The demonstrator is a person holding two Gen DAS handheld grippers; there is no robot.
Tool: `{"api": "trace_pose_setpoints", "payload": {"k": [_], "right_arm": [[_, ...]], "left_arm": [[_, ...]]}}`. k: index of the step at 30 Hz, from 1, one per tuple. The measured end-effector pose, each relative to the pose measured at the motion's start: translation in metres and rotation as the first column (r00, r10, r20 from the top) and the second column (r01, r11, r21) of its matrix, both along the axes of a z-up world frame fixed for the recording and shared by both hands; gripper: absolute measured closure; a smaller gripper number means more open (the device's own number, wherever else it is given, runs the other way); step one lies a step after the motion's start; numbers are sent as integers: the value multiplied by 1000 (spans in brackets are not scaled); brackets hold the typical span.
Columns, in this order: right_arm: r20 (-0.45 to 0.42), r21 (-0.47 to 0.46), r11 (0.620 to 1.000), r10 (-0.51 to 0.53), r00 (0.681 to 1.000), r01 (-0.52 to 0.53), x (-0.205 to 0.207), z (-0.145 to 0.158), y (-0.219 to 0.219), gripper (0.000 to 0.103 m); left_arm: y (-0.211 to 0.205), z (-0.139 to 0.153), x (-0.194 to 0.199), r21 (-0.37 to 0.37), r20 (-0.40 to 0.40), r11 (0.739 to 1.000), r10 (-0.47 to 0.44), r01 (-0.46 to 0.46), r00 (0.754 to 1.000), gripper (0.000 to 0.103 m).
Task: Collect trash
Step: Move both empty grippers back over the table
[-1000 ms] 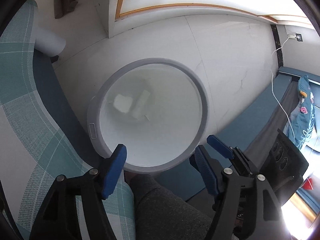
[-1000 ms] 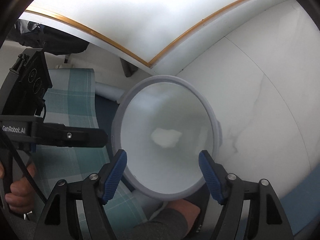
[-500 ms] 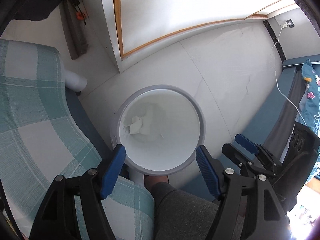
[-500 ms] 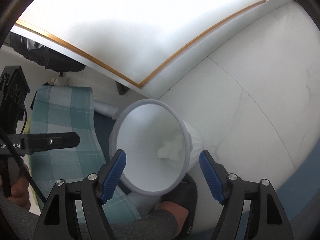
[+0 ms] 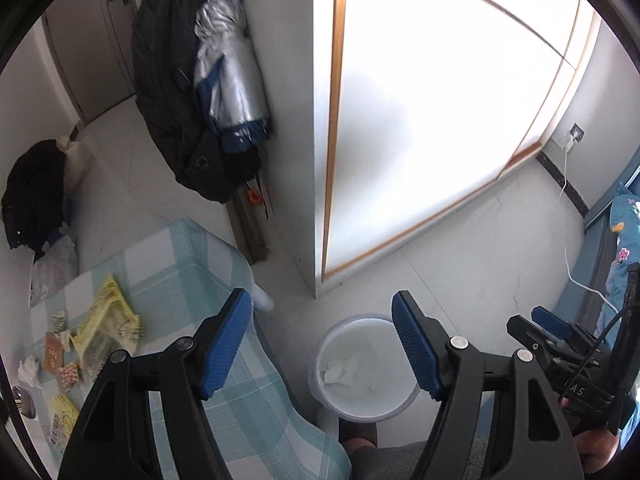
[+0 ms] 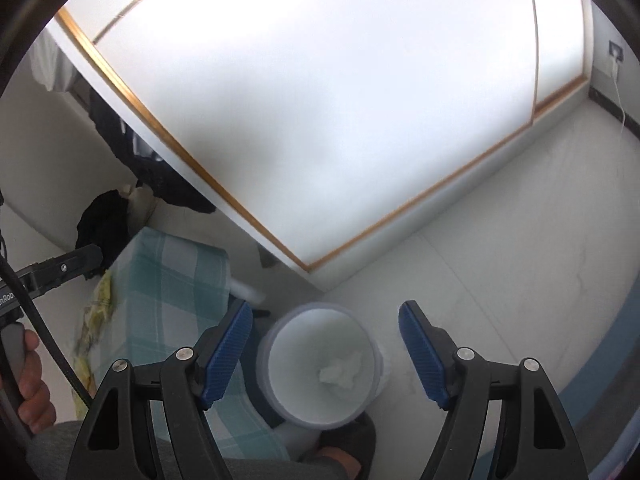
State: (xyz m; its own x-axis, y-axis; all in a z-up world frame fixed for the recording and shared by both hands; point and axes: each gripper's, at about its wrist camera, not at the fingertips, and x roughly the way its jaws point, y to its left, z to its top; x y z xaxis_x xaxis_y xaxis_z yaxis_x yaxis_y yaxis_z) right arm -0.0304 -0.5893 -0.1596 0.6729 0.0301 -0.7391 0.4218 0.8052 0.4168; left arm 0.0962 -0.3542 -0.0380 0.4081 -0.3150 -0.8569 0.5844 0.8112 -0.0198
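crumpled white tissue lying at bottom of round white plastic bin on pale tiled floor, well below and between blue ribbed pads of right gripper; jaws wide apart, nothing held. same bin seen beneath left gripper, offset toward its right pad; jaws likewise wide, empty. more trash to the left: yellow wrappers, small packets and a tissue wad scattered on table with teal checked cloth, apart from both grippers. beyond, frosted sliding door with wooden trim; folded silver umbrella hanging over dark coat.
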Motion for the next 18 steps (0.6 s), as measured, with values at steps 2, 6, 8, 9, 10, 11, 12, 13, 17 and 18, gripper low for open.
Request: {"api": "trace_pose_setpoints", "payload": {"k": [2,6,8,9,10,11,12,13,17,18], "right_arm": [[46,-45,999,5,999,-3,-1,27,8,27],[149,-142,990,28,988,-7,-4,81,31,23],[209,-184,983,51,977,-12,-7,108,46,21],[231,-200,980,62,971,-15,-9,118,53,19],[260,-218,976,79,962,-21,-11,131,63,18],[285,-234,972,100,953,-31,-12,141,73,17],[308,-250,967,120,944,-41,-12,150,84,16],[326,-265,963,138,935,-50,-12,158,95,16],[374,-303,948,208,904,-93,-8,181,142,12],[385,-315,943,232,893,-109,-6,186,156,12]], "left_arm": [[12,17,-3,-23,25,1000,22,-21,999,33],[42,44,-6,-86,64,994,77,-71,995,33],[61,53,-6,-106,83,988,118,-109,990,33],[70,56,-7,-116,90,985,135,-124,987,33],[82,62,-8,-129,104,982,152,-139,983,33],[93,67,-9,-136,119,979,169,-153,978,33],[105,70,-10,-141,133,974,195,-176,972,33],[116,72,-8,-150,138,970,213,-192,967,32],[166,83,-14,-200,156,940,311,-278,938,23],[183,85,-15,-223,169,926,344,-304,924,23]]}}
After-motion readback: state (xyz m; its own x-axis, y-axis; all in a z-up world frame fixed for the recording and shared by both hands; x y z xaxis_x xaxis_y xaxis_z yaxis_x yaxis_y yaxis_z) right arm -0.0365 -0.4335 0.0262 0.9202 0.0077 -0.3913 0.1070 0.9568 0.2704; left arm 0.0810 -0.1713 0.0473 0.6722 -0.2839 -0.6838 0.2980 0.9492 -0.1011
